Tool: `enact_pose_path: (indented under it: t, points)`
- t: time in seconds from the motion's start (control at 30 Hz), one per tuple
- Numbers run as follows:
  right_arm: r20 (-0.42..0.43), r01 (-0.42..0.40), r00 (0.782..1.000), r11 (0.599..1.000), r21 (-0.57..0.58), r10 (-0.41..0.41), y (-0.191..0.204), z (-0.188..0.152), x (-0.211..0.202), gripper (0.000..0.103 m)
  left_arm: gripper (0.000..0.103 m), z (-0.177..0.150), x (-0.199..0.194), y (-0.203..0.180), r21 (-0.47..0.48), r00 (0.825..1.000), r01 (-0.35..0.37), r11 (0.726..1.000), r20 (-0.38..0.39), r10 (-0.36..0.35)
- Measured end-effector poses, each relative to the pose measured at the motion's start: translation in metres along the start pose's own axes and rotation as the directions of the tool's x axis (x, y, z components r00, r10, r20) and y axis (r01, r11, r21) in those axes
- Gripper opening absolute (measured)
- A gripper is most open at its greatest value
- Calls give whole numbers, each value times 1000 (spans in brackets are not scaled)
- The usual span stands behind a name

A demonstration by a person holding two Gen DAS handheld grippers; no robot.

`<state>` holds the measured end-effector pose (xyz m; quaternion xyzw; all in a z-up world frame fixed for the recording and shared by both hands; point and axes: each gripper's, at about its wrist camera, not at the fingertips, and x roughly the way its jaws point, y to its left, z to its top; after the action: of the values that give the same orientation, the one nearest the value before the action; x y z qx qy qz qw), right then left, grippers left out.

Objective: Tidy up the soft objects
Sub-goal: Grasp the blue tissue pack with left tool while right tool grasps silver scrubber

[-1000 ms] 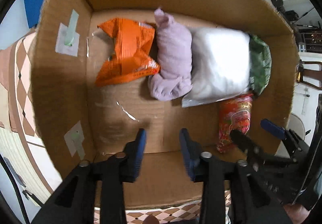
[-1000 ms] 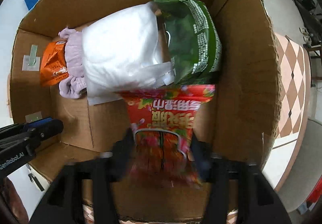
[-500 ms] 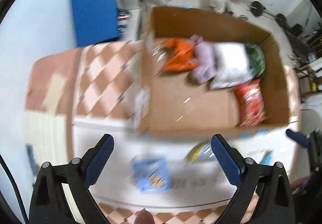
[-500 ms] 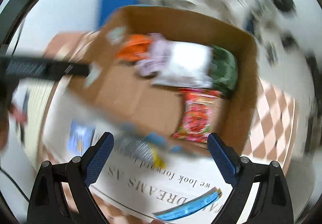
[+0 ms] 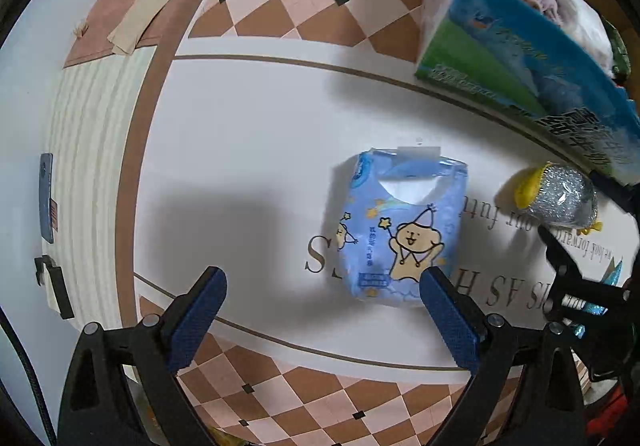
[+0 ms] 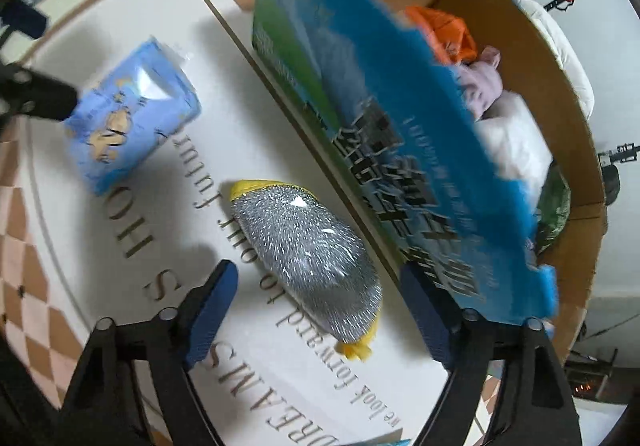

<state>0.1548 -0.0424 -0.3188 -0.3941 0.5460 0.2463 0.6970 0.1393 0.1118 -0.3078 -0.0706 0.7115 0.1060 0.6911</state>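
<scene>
Over the white mat [image 5: 248, 133], I am spreading my left gripper [image 5: 322, 316] wide toward the blue tissue pack [image 5: 402, 230] at two o'clock, while my right gripper [image 6: 316, 310] is narrowing, not yet touching, around the silver pouch [image 6: 310, 258], both apparently bound for the cardboard box [image 6: 576, 117].

Bright, even indoor light from above. Soft dark shadows on the white mat [image 5: 248, 149], heaviest at left in the left wrist view. Small glare specks on the silver scourer pack [image 6: 308, 242]. Motion smear across the blue box flap [image 6: 400, 117] in the right wrist view. Strong fisheye bending, black vignette at corners.
</scene>
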Motion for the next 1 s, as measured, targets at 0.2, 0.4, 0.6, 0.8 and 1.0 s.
enact_pose_path:
  t: [0.2, 0.4, 0.6, 0.8, 1.0]
  points:
    - [-91, -30, 995, 976, 217, 51, -11, -10, 10, 55, 99, 4, 5, -3, 9, 1000, 13, 1000, -11, -12]
    - [-120, -218, 881, 618, 755, 457, -58, -66, 24, 56, 99, 15, 14, -18, 40, 998, 23, 999, -54, -20]
    - [29, -337, 797, 406, 850, 603, -82, -96, 35, 81, 99, 36, 28, -39, 79, 991, 58, 995, -127, -48]
    - [2, -374, 827, 547, 749, 563, -83, -84, 19, 82, 99, 46, 55, -53, 101, 972, 99, 990, -221, -75]
    - [-32, -386, 816, 585, 713, 578, -48, -53, 18, 82, 99, 47, 68, -66, 94, 956, 136, 986, -273, -105]
